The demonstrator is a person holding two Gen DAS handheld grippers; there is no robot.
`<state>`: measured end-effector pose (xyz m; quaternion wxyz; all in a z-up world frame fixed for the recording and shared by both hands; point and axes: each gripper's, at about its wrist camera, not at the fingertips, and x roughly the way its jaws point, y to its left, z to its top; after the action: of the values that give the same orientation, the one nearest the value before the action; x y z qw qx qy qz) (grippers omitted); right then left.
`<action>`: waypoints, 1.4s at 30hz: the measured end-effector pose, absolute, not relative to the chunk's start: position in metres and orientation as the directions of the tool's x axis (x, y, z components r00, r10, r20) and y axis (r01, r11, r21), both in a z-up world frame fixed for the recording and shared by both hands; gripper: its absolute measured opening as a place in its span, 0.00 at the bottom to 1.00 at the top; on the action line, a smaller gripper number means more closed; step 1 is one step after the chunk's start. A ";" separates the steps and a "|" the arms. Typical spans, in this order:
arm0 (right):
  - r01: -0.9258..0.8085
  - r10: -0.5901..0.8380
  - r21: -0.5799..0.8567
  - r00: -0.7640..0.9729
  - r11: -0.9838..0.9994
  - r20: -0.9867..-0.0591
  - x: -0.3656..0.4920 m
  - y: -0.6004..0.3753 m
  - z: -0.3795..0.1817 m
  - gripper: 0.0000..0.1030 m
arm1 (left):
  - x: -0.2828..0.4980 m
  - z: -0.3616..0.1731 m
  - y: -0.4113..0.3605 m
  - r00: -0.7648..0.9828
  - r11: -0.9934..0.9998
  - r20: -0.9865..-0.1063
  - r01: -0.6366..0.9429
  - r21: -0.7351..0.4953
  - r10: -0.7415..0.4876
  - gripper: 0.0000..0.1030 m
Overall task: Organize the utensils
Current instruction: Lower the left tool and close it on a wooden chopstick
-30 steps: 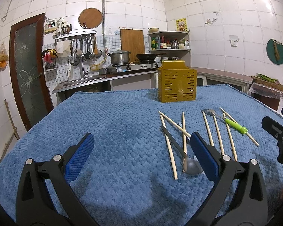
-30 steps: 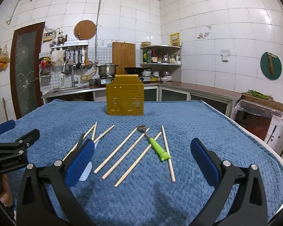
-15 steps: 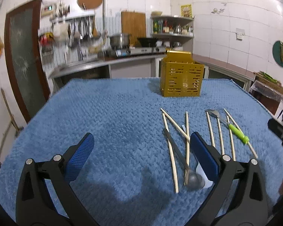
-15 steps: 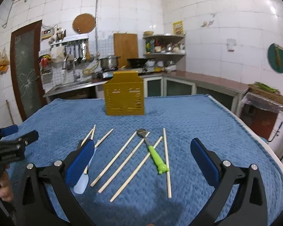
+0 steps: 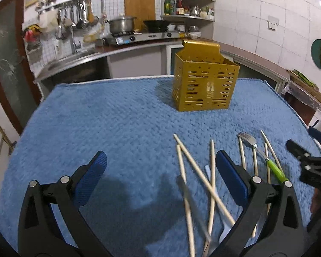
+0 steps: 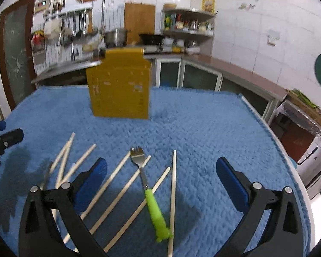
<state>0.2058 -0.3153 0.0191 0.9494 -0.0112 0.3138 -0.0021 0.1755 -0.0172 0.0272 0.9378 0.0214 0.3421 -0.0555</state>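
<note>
1. The right claw [image 6: 160, 173] is wide open and holds nothing. The left claw [image 5: 160, 167] is wide open too.
2. The fork [image 6: 148, 186] lies flat on the blue cloth [image 6: 203, 128], just under the right claw, with sticks [image 6: 173, 194] touching its green handle.
3. A grab could catch a stick too, or push the fork away.
4. The fork's prongs point at the yellow box [image 6: 119, 87]; its handle points back to the claw.

Room is lit evenly from overhead, w/ mild glare on the wall tiles [image 5: 256, 4]. Soft shadows are cast on the cloth [image 5: 117, 128] beneath the tongs. Strong fisheye bending and dark corners are seen at edges. Motion blur is noted on the box [image 6: 119, 90] and near chopsticks [image 5: 188, 209].
</note>
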 end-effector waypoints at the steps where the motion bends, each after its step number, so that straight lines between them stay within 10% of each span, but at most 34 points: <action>1: -0.001 -0.012 -0.022 0.797 1.000 -0.604 0.212 -0.318 0.014 0.96 | 0.182 0.023 -0.020 0.760 0.993 -0.645 0.116 0.009 -0.082 0.95; 17: 0.090 -0.094 -0.042 0.714 0.995 -0.694 0.257 -0.356 -0.038 0.95 | 0.212 -0.027 -0.026 0.725 0.995 -0.686 0.097 0.007 -0.066 0.95; 21: 0.093 -0.088 -0.033 0.685 0.995 -0.724 0.261 -0.360 -0.046 0.75 | 0.217 -0.031 -0.023 0.708 0.995 -0.702 0.096 -0.005 -0.072 0.94; 37: 0.053 -0.008 0.033 0.637 0.998 -0.771 0.266 -0.359 -0.054 0.29 | 0.237 -0.047 -0.025 0.592 0.992 -0.798 0.116 -0.056 -0.115 0.36; 42: 0.034 -0.008 0.016 0.601 0.999 -0.799 0.278 -0.351 -0.052 0.19 | 0.248 -0.051 -0.028 0.542 0.991 -0.833 0.123 -0.058 -0.116 0.32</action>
<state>0.2775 -0.3505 -0.0516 0.8945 0.0146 0.4467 -0.0117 0.2483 -0.0281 -0.0507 0.8780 0.0039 0.4738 -0.0681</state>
